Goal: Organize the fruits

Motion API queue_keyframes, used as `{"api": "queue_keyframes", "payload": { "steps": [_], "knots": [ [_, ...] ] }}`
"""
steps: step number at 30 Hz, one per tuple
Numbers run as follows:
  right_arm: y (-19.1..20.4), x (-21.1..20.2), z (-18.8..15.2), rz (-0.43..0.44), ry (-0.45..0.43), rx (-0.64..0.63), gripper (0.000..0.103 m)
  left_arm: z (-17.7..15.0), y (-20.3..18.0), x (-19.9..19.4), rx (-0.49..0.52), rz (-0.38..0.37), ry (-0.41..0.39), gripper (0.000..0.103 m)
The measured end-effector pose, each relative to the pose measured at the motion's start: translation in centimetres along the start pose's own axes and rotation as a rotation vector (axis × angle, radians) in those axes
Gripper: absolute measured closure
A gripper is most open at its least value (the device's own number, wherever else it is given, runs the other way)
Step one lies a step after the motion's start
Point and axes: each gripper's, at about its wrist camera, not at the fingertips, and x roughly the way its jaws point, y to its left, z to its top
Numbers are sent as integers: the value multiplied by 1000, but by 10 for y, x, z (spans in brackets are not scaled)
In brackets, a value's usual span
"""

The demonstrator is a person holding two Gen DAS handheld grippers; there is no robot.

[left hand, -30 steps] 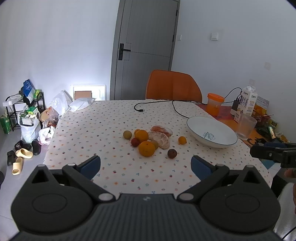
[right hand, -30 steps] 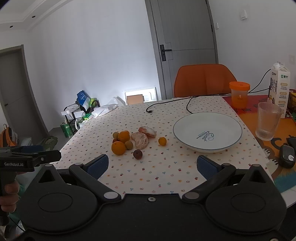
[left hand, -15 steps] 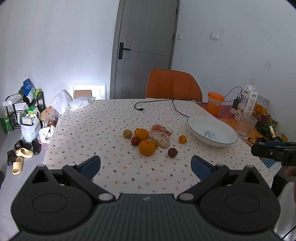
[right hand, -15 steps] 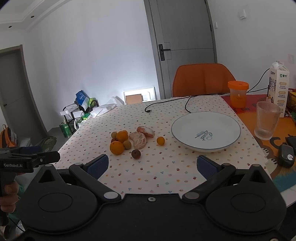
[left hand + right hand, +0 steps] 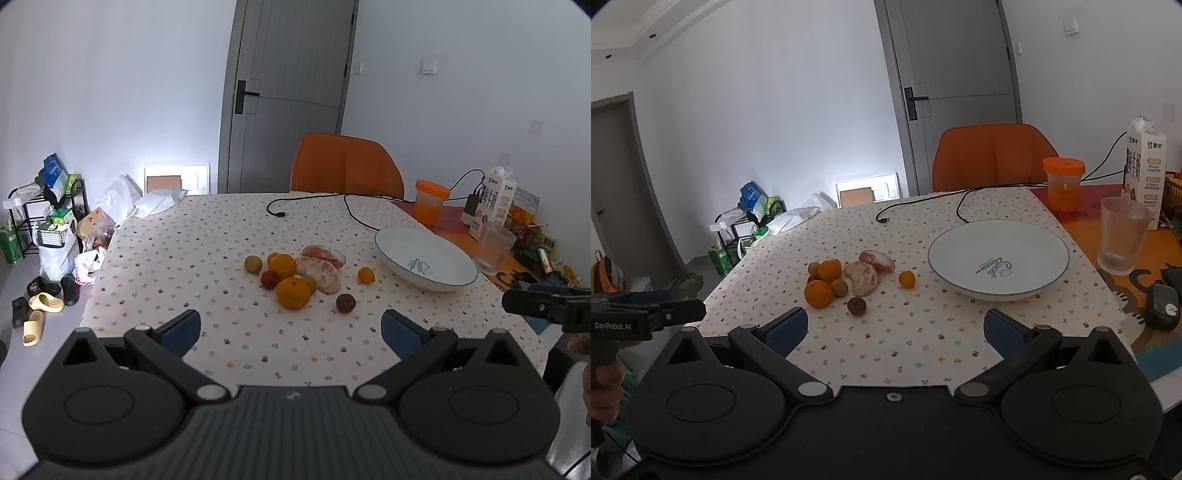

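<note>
Since the earlier frames both views have crept a little nearer the surface [image 5: 923, 343], the fruit sitting slightly larger and lower in each; nothing on the polka-dot cloth has itself shifted. The left tongs [image 5: 291, 328] are spread wide apart and hold nothing, and the right tongs [image 5: 895, 326] are likewise wide apart and bare, both hovering above the near edge.

Ahead of the left tongs lies the cluster of loose fruit: a large round orange [image 5: 293, 292] nearest, a second orange [image 5: 282, 266] behind it, two peeled pinkish citrus pieces [image 5: 318, 273] touching each other, a small red fruit [image 5: 269, 279] and a pale green-yellow round fruit [image 5: 253, 264] on the far left side. A dark brown-purple round fruit [image 5: 345, 303] sits apart, just ahead of the gap between the left tongs, and a small orange kumquat-like fruit [image 5: 907, 278] lies alone between the cluster and the white shallow ceramic plate with a blue rim [image 5: 1049, 240]. That plate, ahead and to the right of the right tongs, holds nothing, so it is probably the intended home for the fruit.

The wide spread likely suits the big oranges; the dark fruit looks the easiest first pick, being nearest and unobstructed. Round fruit may roll if nudged off-centre.
</note>
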Motion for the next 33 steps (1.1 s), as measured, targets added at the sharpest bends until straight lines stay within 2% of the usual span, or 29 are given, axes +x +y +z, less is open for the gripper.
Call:
{"api": "queue_keyframes", "payload": {
  "steps": [5, 8, 17, 22, 28, 33],
  "knots": [
    [-4, 8, 4, 38, -4, -3, 0, 3, 1, 14, 5, 4, 11, 0],
    [-1, 12, 9, 18, -23, -50, 0, 5, 3, 22, 8, 8, 20, 0],
    [-3, 40, 8, 67, 12, -70, 0, 8, 8, 49, -1, 10, 27, 0],
    [-4, 56, 6, 95, 34, -63, 0, 8, 9, 66, 12, 37, 34, 1],
    [-12, 76, 5, 141, 40, -18, 0, 10, 12, 84, -3, 30, 26, 3],
    [-12, 94, 3, 151, 49, -25, 3, 9, 14, 102, -20, 24, 38, 10]
  ]
}}
